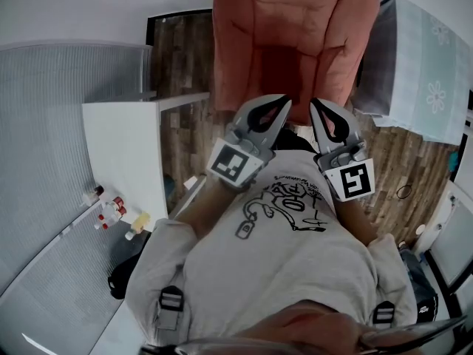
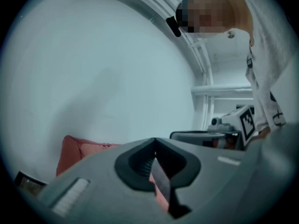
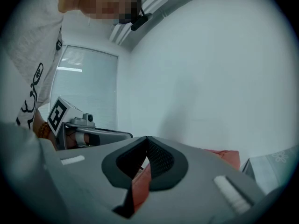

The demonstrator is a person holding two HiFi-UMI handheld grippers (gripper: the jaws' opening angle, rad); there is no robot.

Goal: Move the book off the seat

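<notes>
A salmon-pink armchair stands straight ahead, and its seat is partly hidden behind my grippers. No book shows in any view. My left gripper and right gripper are held side by side at chest height, tips toward the chair. Both are shut with nothing between the jaws. In the left gripper view the left gripper points up at a bare wall, with the chair's back low on the left. The right gripper view shows the right gripper closed the same way, the chair at lower right.
A white table stands to the left, with small bottles and a black cap on the floor beside it. A cabinet under a flowered cloth is on the right. Wood floor lies round the chair.
</notes>
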